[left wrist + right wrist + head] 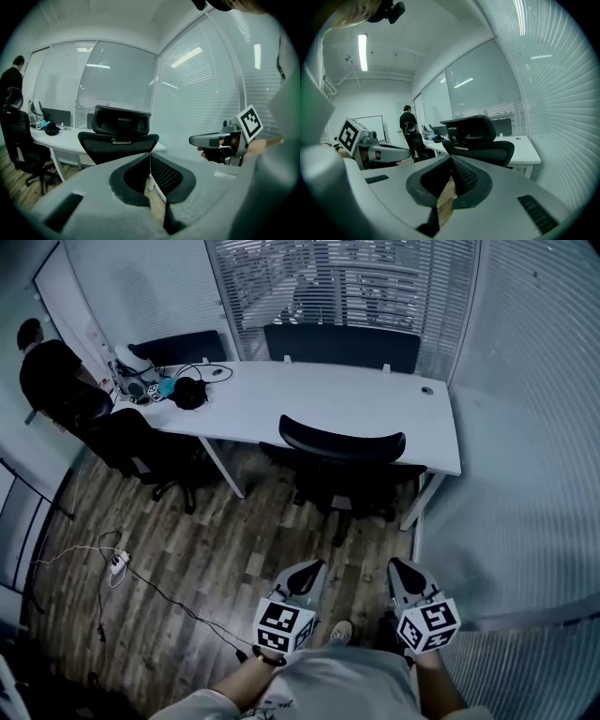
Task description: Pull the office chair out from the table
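A black office chair [342, 454] with a mesh back and headrest stands pushed in at the white table [375, 409]. It also shows straight ahead in the left gripper view as the chair [119, 133] and in the right gripper view as the chair [480, 140]. My left gripper [313, 570] and right gripper [397, 568] hang side by side over the wooden floor, short of the chair and pointing at it. Both are shut with nothing between the jaws, as the left gripper [150, 158] and right gripper [451, 161] show close up. Neither touches the chair.
A second black chair [131, 442] stands at the table's left end, with a person [47, 371] beside it. Headphones [189, 392] and small items lie on the table there. A cable and power strip [119, 563] lie on the floor at left. A blind-covered glass wall [525, 474] runs along the right.
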`<state>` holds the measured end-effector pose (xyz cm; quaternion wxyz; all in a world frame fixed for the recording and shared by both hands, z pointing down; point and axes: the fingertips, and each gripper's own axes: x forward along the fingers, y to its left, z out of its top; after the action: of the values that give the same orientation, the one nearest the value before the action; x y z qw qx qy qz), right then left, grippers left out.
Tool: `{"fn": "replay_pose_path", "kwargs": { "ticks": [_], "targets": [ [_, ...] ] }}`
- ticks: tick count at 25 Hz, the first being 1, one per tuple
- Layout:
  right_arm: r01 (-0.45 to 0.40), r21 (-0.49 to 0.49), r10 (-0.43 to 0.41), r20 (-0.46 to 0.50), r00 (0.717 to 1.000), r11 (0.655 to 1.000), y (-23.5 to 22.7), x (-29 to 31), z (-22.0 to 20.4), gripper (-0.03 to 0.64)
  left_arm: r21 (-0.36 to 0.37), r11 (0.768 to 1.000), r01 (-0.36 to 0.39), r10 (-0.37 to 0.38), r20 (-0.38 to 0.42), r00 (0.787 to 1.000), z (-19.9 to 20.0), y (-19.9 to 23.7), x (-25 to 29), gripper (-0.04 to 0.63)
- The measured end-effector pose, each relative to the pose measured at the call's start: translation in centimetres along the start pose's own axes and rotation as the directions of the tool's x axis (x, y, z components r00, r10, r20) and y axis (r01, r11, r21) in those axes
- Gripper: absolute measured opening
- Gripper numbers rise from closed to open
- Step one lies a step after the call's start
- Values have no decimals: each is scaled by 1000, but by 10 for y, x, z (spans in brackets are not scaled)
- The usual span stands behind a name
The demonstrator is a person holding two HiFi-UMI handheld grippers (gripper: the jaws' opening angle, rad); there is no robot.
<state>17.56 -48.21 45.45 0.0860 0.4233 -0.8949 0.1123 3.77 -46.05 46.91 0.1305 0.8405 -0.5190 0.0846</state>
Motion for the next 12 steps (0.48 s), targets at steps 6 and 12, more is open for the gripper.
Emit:
{"fn": "replay_pose_path", "kwargs": {
  "ticks": [6, 12],
  "targets": [
    [-34, -7, 34, 8, 999, 999, -20, 15, 9, 7, 6, 1000, -19, 19, -4, 1000, 7, 2, 22, 12],
    [-49, -18, 49, 7, 999, 999, -28, 21, 13, 6, 11, 999, -31, 31, -18, 999, 9, 4, 28, 12]
  ]
}}
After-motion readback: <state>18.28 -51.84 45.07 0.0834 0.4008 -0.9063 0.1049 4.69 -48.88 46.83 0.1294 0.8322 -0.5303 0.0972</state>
